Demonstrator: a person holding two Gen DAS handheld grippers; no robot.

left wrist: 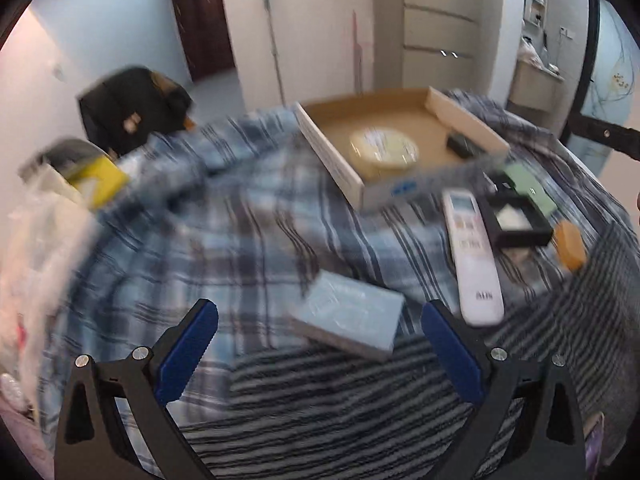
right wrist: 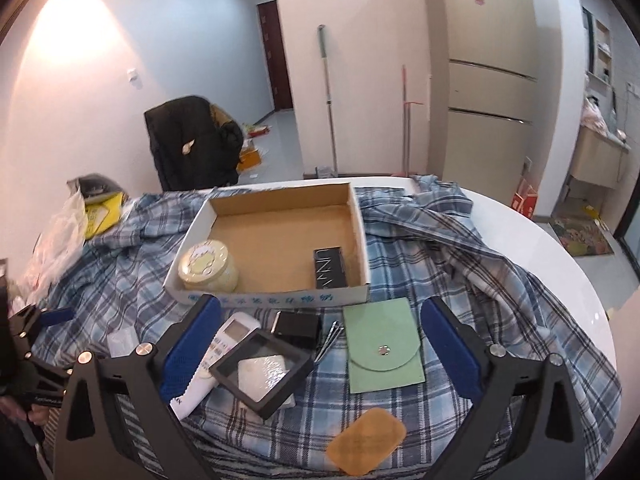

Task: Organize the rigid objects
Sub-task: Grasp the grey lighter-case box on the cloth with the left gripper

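Covering a round white table [right wrist: 560, 264], a blue plaid cloth [right wrist: 460, 248] carries everything; the landmark is one open cardboard box [right wrist: 362, 220] sitting mid-cloth. Inside the box are two things: one round pale-yellow jar [right wrist: 208, 266] in its near left corner and one slim black case [right wrist: 330, 268] against its right wall. Just in front of the box, on the cloth, lie six loose items: one white remote control [right wrist: 230, 338], one black square frame with a clear window [right wrist: 262, 368] leaning over the remote, one green card envelope [right wrist: 382, 346], one small black block [right wrist: 299, 328], one flat orange pad [right wrist: 366, 446] nearest the viewer, and one pale blue flat box [left wrist: 348, 314] further left, well apart from the others. The right gripper [right wrist: 320, 344] hangs over the cluster with jaws spread wide and nothing between them; the left gripper [left wrist: 320, 344] hovers above the pale blue flat box, jaws also wide apart and empty, in a blurred view. In my judgement the main risk is the frame resting on the remote: closing on either one could drag or tip the other. The rumpled cloth could also bunch under a finger and shift neighbouring pieces. Thin, flat items like the envelope and pad may slip from the pads or resist being picked up at all.
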